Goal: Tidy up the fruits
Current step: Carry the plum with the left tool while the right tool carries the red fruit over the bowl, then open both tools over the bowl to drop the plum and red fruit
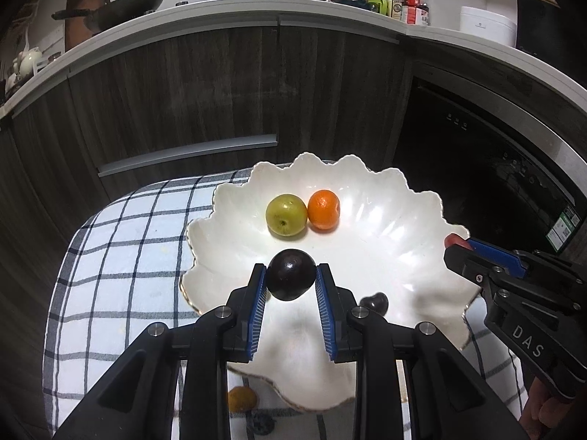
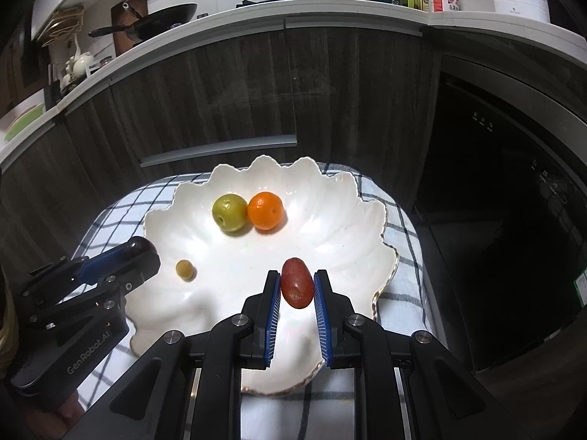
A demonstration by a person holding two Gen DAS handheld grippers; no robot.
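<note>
A white scalloped dish point(image 1: 205, 227) point(image 2: 370, 220) lies on a checked cloth point(image 1: 128, 238). In it sit a green apple point(image 1: 286, 214) point(image 2: 229, 212) and an orange point(image 1: 323, 209) point(image 2: 265, 210), touching each other. My left gripper point(image 1: 291, 269) point(image 2: 141, 247) is shut on a dark purple plum point(image 1: 291, 282), held over the dish's near side. My right gripper point(image 2: 297, 275) point(image 1: 456, 244) is shut on a red oval fruit point(image 2: 297, 289) over the dish's right part. A small dark fruit point(image 1: 374, 302) and a small yellow-green fruit point(image 2: 184, 269) also lie in the dish.
On the cloth in front of the dish lie a small orange-brown fruit point(image 1: 242, 398) and a dark round thing point(image 1: 262, 423). Dark wood cabinets point(image 1: 220, 91) stand behind, a black appliance point(image 1: 477, 146) to the right. The counter above carries a pan point(image 1: 121, 9) and bottles point(image 1: 414, 0).
</note>
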